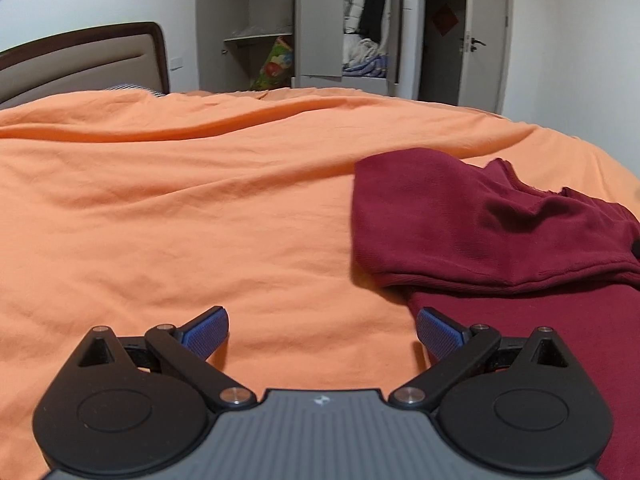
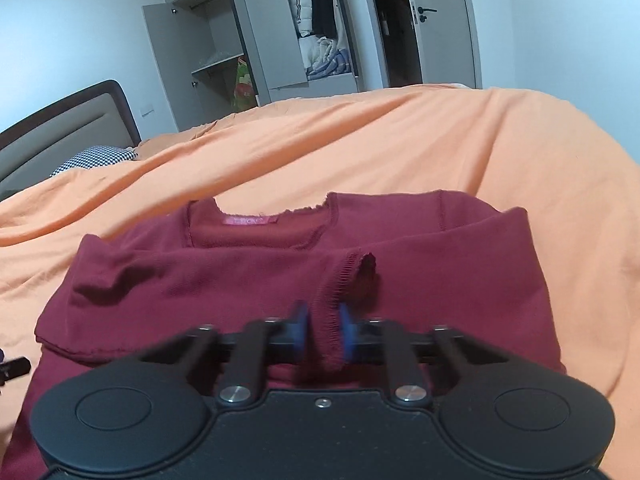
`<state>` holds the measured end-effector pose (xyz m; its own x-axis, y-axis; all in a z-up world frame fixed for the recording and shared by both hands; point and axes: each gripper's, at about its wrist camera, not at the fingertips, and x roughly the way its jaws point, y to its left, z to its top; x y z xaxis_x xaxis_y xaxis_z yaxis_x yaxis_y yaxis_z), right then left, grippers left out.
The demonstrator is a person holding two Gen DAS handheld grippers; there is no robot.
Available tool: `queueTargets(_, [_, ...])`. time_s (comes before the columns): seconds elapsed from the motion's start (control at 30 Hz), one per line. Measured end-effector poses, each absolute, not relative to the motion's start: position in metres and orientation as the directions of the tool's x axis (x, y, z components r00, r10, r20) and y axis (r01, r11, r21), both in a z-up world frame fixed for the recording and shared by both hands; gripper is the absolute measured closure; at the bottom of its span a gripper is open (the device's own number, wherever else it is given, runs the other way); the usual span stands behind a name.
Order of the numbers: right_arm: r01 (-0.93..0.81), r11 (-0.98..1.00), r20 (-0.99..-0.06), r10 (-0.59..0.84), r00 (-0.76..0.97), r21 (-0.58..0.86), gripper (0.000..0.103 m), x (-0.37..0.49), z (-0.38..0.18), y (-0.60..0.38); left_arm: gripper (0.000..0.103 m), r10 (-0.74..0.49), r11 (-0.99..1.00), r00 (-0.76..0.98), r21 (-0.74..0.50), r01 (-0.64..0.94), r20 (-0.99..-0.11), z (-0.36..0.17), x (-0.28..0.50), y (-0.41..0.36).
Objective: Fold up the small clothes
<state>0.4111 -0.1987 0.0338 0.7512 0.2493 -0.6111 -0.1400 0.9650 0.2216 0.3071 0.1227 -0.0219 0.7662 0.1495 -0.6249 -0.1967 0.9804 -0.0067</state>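
while i look down both wrist cameras, the biggest thing i see is the bed (image 1: pixel 160 208), covered in a wrinkled orange duvet (image 2: pixel 400 140) that fills most of each view. beyond it, at about 12 o'clock, stands a grey wardrobe (image 1: pixel 320 20) with its doors open and clothes hanging and piled inside; the padded headboard (image 1: pixel 80 64) sits at 10 o'clock, with a checked pillow (image 2: pixel 96 158) just below it in my right view.

the dark red top (image 2: pixel 240 280) lies flat on the duvet. from my right camera it is at the centre, neckline (image 2: pixel 276 212) towards 12 o'clock with a pink label (image 2: pixel 248 221) showing inside. both sleeves are folded across the chest. from my left camera the same garment is at 3 o'clock, its folded left sleeve (image 1: pixel 440 220) lying on the body.

my left gripper (image 1: pixel 322 332) is spread wide and grips nothing; it is above bare duvet, with one blue pad (image 1: pixel 438 334) right at the garment's edge.

my right gripper (image 2: pixel 323 330) is closed tight on the sleeve cuff (image 2: pixel 332 320), the ribbed edge pinched between its blue pads and a loop of it sticking up past them towards 12 o'clock.
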Motion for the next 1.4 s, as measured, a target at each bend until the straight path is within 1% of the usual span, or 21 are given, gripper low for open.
queueTargets(0.13, [-0.179, 0.954, -0.524, 0.283, 0.803, 0.241, 0.094, 0.404, 0.061, -0.198, 0.002, 0.134, 0.985, 0.785, -0.005, -0.172, -0.605, -0.022, 0.316, 0.111])
queueTargets(0.23, [-0.193, 0.932, -0.444, 0.319, 0.837, 0.305, 0.094, 0.399, 0.092, -0.205, 0.003, 0.134, 0.987, 0.801, 0.009, -0.159, -0.583, -0.019, 0.324, 0.103])
queueTargets(0.37, [-0.227, 0.917, -0.367, 0.346, 0.864, 0.328, 0.094, 0.397, 0.127, -0.210, 0.007, 0.142, 0.990, 0.819, 0.062, -0.129, -0.556, -0.020, 0.331, 0.088])
queueTargets(0.43, [-0.244, 0.914, -0.341, 0.354, 0.871, 0.324, 0.094, 0.397, 0.141, -0.212, 0.015, 0.151, 0.988, 0.821, 0.103, -0.113, -0.550, -0.022, 0.333, 0.080])
queueTargets(0.47, [-0.251, 0.915, -0.331, 0.354, 0.875, 0.315, 0.094, 0.397, 0.146, -0.212, 0.017, 0.161, 0.986, 0.821, 0.122, -0.112, -0.548, -0.024, 0.333, 0.076])
queueTargets(0.5, [-0.258, 0.917, -0.323, 0.354, 0.878, 0.305, 0.094, 0.396, 0.151, -0.211, 0.022, 0.169, 0.984, 0.821, 0.135, -0.112, -0.545, -0.024, 0.334, 0.072])
queueTargets(0.53, [-0.264, 0.918, -0.314, 0.355, 0.880, 0.296, 0.094, 0.396, 0.155, -0.211, 0.027, 0.177, 0.983, 0.822, 0.141, -0.119, -0.541, -0.025, 0.335, 0.070])
queueTargets(0.57, [-0.269, 0.919, -0.307, 0.355, 0.883, 0.290, 0.094, 0.395, 0.159, -0.212, 0.028, 0.182, 0.982, 0.826, 0.139, -0.126, -0.534, -0.024, 0.336, 0.069])
queueTargets(0.63, [-0.274, 0.921, -0.295, 0.352, 0.888, 0.276, 0.094, 0.391, 0.164, -0.214, 0.040, 0.188, 0.982, 0.834, 0.126, -0.143, -0.518, -0.022, 0.336, 0.070])
queueTargets(0.67, [-0.271, 0.925, -0.293, 0.346, 0.891, 0.268, 0.094, 0.389, 0.165, -0.215, 0.042, 0.192, 0.981, 0.837, 0.122, -0.150, -0.512, -0.021, 0.337, 0.070])
queueTargets(0.73, [-0.266, 0.928, -0.299, 0.341, 0.891, 0.262, 0.094, 0.387, 0.163, -0.220, 0.050, 0.187, 0.982, 0.844, 0.120, -0.146, -0.503, -0.020, 0.339, 0.070])
queueTargets(0.87, [-0.247, 0.933, -0.328, 0.327, 0.886, 0.262, 0.094, 0.381, 0.151, -0.224, 0.063, 0.161, 0.984, 0.859, 0.147, -0.101, -0.486, -0.017, 0.342, 0.066])
queueTargets(0.9, [-0.240, 0.936, -0.337, 0.320, 0.886, 0.257, 0.094, 0.381, 0.146, -0.224, 0.074, 0.153, 0.985, 0.859, 0.149, -0.090, -0.488, -0.017, 0.343, 0.066])
queueTargets(0.93, [-0.230, 0.940, -0.348, 0.310, 0.885, 0.252, 0.094, 0.379, 0.141, -0.227, 0.087, 0.140, 0.986, 0.859, 0.145, -0.077, -0.493, -0.017, 0.343, 0.065])
queueTargets(1.03, [-0.196, 0.946, -0.387, 0.287, 0.877, 0.258, 0.094, 0.378, 0.121, -0.231, 0.094, 0.160, 0.983, 0.854, 0.159, -0.092, -0.495, -0.017, 0.343, 0.063])
queueTargets(1.2, [-0.153, 0.956, -0.471, 0.259, 0.843, 0.252, 0.094, 0.373, 0.081, -0.236, 0.095, 0.180, 0.980, 0.834, 0.169, -0.106, -0.521, -0.022, 0.344, 0.062])
queueTargets(1.27, [-0.136, 0.960, -0.510, 0.246, 0.824, 0.243, 0.094, 0.370, 0.063, -0.234, 0.094, 0.170, 0.983, 0.829, 0.151, -0.104, -0.534, -0.023, 0.344, 0.069])
queueTargets(1.3, [-0.127, 0.962, -0.528, 0.239, 0.815, 0.240, 0.093, 0.369, 0.055, -0.233, 0.093, 0.160, 0.986, 0.826, 0.135, -0.102, -0.540, -0.023, 0.344, 0.071])
queueTargets(1.37, [-0.110, 0.964, -0.560, 0.231, 0.795, 0.241, 0.091, 0.365, 0.042, -0.232, 0.086, 0.135, 0.990, 0.823, 0.098, -0.097, -0.552, -0.019, 0.341, 0.077])
queueTargets(1.4, [-0.102, 0.964, -0.573, 0.229, 0.787, 0.245, 0.085, 0.364, 0.038, -0.232, 0.084, 0.125, 0.992, 0.819, 0.079, -0.097, -0.559, -0.017, 0.338, 0.081])
